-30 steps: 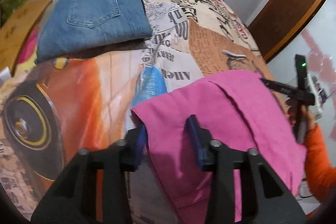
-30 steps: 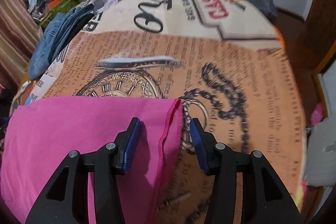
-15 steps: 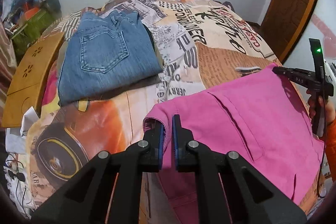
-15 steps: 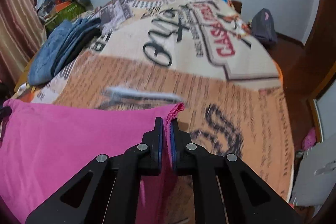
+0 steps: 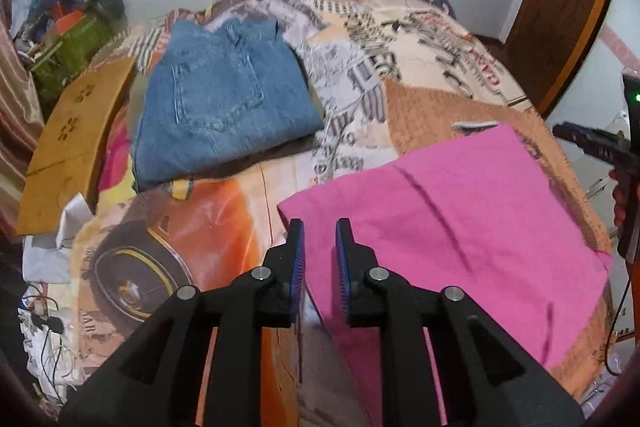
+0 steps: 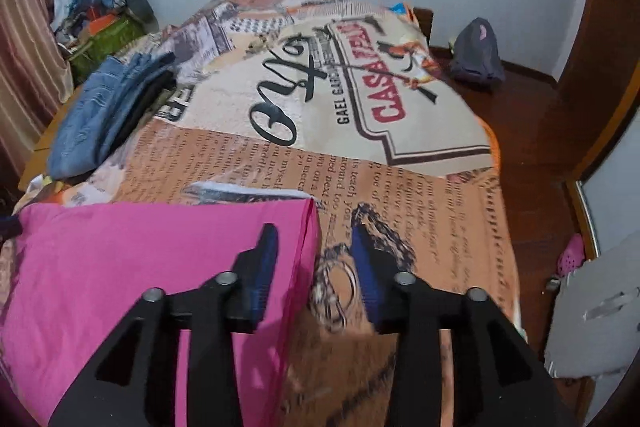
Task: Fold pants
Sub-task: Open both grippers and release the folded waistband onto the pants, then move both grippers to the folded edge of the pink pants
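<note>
The pink pants [image 5: 460, 219] lie folded flat on the printed bedspread [image 5: 224, 227]. My left gripper [image 5: 320, 227] hovers above their near left corner, its jaws opening. Pink cloth shows below the gap, and the pads do not press on it. In the right wrist view the pink pants [image 6: 120, 259] fill the lower left. My right gripper [image 6: 312, 229] hangs over their right edge, jaws opening, and that edge lies on the bed beneath the gap, not pinched. From the left wrist view the right gripper [image 5: 592, 143] shows at the far right, held by a hand [image 5: 620, 203].
Folded blue jeans [image 5: 224, 99] lie on the bed's far left, also in the right wrist view as blue jeans [image 6: 108, 111]. A wooden board [image 5: 76, 143] and a clutter pile [image 5: 76, 11] stand left of the bed. A dark bag [image 6: 476, 55] sits on the floor by the wooden door [image 5: 568, 7].
A second ago both grippers stood open astride the pants' corners, then shut on them. Now both have parted again and risen, and the pink cloth lies flat on the bed.
</note>
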`<state>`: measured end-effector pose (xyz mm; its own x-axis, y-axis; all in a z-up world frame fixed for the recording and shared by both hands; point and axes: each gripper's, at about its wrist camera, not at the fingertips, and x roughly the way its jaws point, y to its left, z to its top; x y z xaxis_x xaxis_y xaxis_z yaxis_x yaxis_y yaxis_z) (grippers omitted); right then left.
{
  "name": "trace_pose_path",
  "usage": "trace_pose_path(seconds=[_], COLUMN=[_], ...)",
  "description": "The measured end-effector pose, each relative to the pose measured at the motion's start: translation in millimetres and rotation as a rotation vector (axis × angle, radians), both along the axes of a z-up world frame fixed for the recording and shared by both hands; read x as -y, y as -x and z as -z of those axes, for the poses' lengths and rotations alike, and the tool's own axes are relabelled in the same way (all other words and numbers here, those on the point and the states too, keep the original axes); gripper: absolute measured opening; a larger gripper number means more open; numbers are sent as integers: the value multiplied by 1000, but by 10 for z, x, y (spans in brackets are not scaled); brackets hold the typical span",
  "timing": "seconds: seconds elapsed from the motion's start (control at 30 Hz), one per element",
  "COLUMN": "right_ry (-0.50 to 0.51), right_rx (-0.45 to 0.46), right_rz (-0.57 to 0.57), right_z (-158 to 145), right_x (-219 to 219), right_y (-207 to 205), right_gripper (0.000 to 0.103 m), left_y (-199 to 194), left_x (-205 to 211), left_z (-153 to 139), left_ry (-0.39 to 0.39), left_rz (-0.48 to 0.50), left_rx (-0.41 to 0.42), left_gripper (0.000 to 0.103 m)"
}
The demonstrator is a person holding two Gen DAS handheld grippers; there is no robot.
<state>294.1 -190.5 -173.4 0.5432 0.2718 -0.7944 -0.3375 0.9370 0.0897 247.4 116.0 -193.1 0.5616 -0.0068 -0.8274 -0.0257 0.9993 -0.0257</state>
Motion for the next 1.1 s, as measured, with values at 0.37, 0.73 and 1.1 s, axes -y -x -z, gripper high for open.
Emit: trace_pose_path(seconds=[0.37, 0.73, 1.1], right_ry=[-22, -59, -15], right_rx=[78, 99, 77], right_rz=[-39, -133, -230], right_z=[-477, -473, -219], right_x=[119, -263, -833], right_y=[917, 1477, 1562], right_gripper=[47, 55, 55], left_y=[431, 897, 1188], left_x=[537, 465, 117], left_z=[-457, -259, 325], left_ry=[-2, 58, 301], left_rz=[83, 58, -16], left_rx=[123, 64, -83], left_gripper=[49, 58, 59])
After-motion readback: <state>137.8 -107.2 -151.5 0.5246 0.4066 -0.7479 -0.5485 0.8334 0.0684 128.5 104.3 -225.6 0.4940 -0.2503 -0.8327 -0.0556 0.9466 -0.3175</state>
